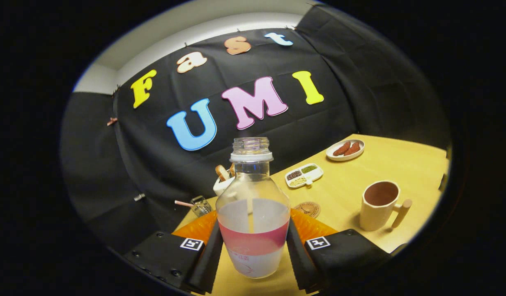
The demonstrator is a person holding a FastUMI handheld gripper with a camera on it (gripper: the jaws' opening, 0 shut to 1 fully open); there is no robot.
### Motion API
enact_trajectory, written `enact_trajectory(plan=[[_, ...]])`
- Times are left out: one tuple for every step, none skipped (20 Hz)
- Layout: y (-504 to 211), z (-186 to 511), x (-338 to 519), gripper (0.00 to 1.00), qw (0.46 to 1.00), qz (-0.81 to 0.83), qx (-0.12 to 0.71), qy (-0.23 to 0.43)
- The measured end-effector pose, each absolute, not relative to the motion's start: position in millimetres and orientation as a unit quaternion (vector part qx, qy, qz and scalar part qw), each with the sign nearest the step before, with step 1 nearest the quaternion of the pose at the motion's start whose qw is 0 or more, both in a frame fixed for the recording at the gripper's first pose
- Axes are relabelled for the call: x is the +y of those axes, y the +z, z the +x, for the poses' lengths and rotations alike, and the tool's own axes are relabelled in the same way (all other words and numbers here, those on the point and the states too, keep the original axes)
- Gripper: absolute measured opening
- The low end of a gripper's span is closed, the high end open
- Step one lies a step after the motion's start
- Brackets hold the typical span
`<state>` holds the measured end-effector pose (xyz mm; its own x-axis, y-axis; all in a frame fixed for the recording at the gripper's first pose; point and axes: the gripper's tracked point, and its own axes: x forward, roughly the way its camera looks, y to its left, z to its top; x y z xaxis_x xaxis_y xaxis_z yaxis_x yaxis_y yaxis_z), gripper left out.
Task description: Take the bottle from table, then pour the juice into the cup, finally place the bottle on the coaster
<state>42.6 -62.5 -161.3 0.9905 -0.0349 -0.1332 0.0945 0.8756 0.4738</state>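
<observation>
Gripper [253,246] was clamped on the bottle [253,213] at lower centre of frame. Both fingers [210,255] pressed against the bottle's lower body, one on each flank, jaws spread about as wide as the bottle's belly. Contact sat at the level of the red label band and the white base below it.

Bottle was uncapped, neck and threaded mouth pointing up toward mid frame. Clear glass, upper part looked empty or hazy; could not tell the liquid level through the label. Bottle stood roughly upright relative to the fingers. The whole scene was rolled: the table [384,164] sloped up toward the right of frame, so the tool was tilted against the tabletop. Could not tell whether the bottle's base touched the table.

Cup [380,205] sat at right of frame, well right of the bottle, open mouth up, stick-like handle pointing right. Coaster [307,209] was a round disc lying flat just right of the bottle, between bottle and cup, beyond the right finger.

Further back: divided dish [303,174] with seeds, small oval plate [345,149] with two brown pieces at upper right. Left of the bottle neck: white pot [222,184] with wooden utensils, small glass [201,205] with a straw.
</observation>
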Motion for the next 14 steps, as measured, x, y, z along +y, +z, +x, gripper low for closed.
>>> enact_trajectory(plan=[[-160.2,41.8,-63.3,0.75,0.96,0.273,0.059,-0.03],[-159.4,41.2,-64.0,0.76,0.953,0.296,0.06,-0.026],[-159.0,40.4,-66.1,0.75,0.946,0.318,0.063,-0.024],[-161.6,38.4,-69.3,0.75,0.939,0.337,0.068,-0.023],[-164.2,37.6,-73.2,0.75,0.932,0.353,0.074,-0.024],[-165.5,37.0,-78.1,0.75,0.927,0.365,0.078,-0.025],[-166.4,37.7,-83.3,0.75,0.923,0.375,0.081,-0.025],[-166.9,36.6,-87.1,0.76,0.919,0.384,0.085,-0.024],[-167.0,36.2,-90.8,0.75,0.915,0.394,0.089,-0.022],[-166.2,35.8,-94.2,0.75,0.911,0.402,0.094,-0.02],[-166.2,36.1,-98.1,0.75,0.907,0.41,0.098,-0.02],[-165.9,35.8,-101.1,0.75,0.903,0.418,0.101,-0.018],[-166.7,36.0,-103.1,0.75,0.899,0.425,0.104,-0.016],[-167.4,35.0,-102.7,0.76,0.895,0.433,0.11,-0.012]])
